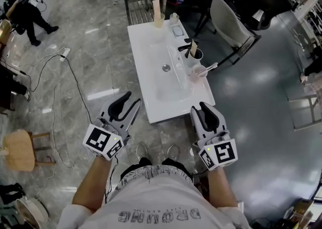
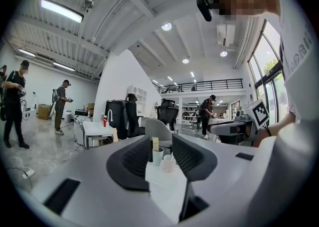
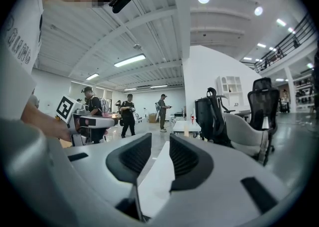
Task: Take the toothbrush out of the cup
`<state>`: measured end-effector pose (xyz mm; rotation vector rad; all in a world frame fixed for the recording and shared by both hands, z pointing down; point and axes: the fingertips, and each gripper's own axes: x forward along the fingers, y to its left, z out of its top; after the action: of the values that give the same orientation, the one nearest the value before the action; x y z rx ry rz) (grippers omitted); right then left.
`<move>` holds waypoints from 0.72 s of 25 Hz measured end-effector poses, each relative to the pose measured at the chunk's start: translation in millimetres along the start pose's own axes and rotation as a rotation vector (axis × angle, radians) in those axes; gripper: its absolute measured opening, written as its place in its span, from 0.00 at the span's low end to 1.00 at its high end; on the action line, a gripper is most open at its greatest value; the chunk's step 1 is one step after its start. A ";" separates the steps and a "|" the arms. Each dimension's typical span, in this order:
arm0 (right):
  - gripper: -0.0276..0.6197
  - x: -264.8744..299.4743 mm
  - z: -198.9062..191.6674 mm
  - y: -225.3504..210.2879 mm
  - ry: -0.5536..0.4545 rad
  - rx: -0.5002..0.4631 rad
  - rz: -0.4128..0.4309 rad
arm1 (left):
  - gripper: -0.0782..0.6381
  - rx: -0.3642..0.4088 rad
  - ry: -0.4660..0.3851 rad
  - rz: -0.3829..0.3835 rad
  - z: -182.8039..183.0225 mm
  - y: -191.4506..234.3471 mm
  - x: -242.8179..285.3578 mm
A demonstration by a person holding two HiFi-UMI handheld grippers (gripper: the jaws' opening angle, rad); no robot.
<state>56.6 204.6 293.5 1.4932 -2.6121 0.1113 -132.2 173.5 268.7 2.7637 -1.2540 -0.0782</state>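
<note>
While the left gripper [image 1: 131, 100] and right gripper [image 1: 199, 108] hover at the near edge of the white sink table [image 1: 171, 110], both sets of jaws stand partly apart with nothing between the pads. One toothbrush [image 1: 209, 67], thin and white, leans slanted in the pale pink cup [image 1: 195, 74] right of the basin, its end pointing right. Just behind is a white cup [image 1: 195, 56] holding a beige stick, with one black faucet [image 1: 182, 48] beside it. Two cups total.
</note>
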 end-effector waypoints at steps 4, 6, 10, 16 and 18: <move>0.26 0.2 0.8 -1.5 -0.002 0.001 -0.007 | 0.33 -0.001 0.001 -0.001 -0.4 0.5 0.3; 0.28 0.2 0.8 -2.3 0.000 0.002 -0.013 | 0.34 -0.002 0.002 0.000 -0.2 1.0 0.1; 0.32 -0.8 0.2 -3.5 -0.001 0.003 -0.021 | 0.35 -0.003 0.003 0.004 -1.0 1.9 -0.9; 0.36 -2.3 -0.4 -4.4 0.001 0.009 -0.027 | 0.36 -0.004 0.002 0.005 -2.4 1.2 -2.4; 0.37 -2.0 0.0 -4.4 0.000 0.010 -0.030 | 0.37 -0.006 0.004 0.009 -1.6 2.2 -2.9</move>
<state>61.5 204.1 293.2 1.5356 -2.5916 0.1215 -135.6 174.4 270.5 2.7516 -1.2638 -0.0753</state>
